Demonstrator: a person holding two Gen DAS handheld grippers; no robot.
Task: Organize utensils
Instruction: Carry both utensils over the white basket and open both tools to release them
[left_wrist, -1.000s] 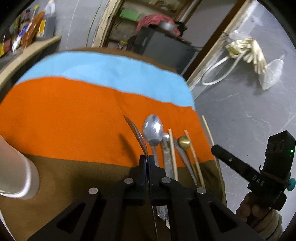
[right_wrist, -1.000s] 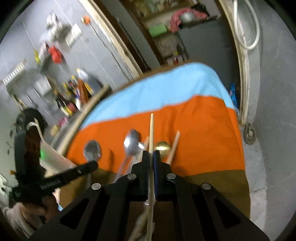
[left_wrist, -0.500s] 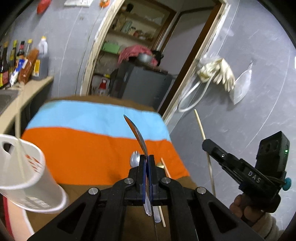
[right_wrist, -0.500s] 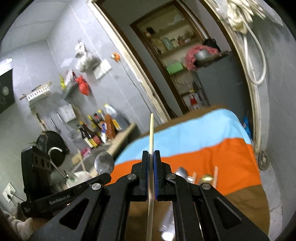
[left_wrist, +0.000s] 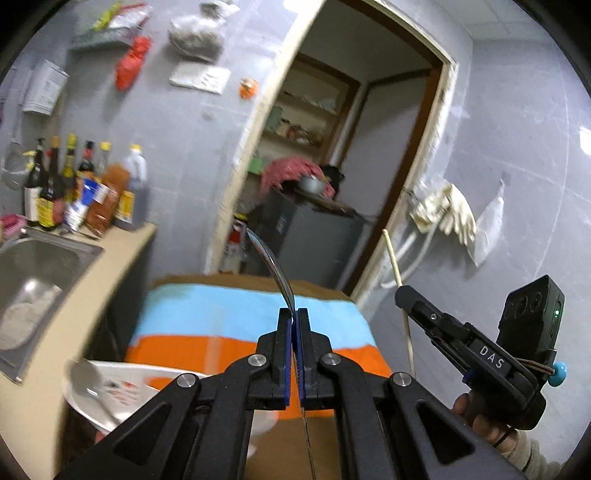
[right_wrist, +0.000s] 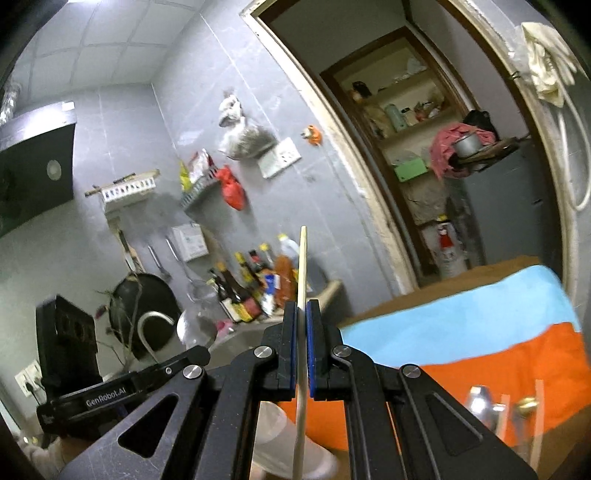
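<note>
Left tool clamps a spoon mid-handle, raised over the white cup: stiff, slick steel. Right tool pinches a chopstick mid-shaft: light, may pivot.

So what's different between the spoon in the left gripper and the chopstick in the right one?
The spoon is shiny metal and curves to the left; the chopstick is pale wood and straight. The spoon widens into a bowl, the chopstick stays thin throughout. Both are clamped upright, in the left gripper and the right gripper, lifted off the striped cloth.
</note>
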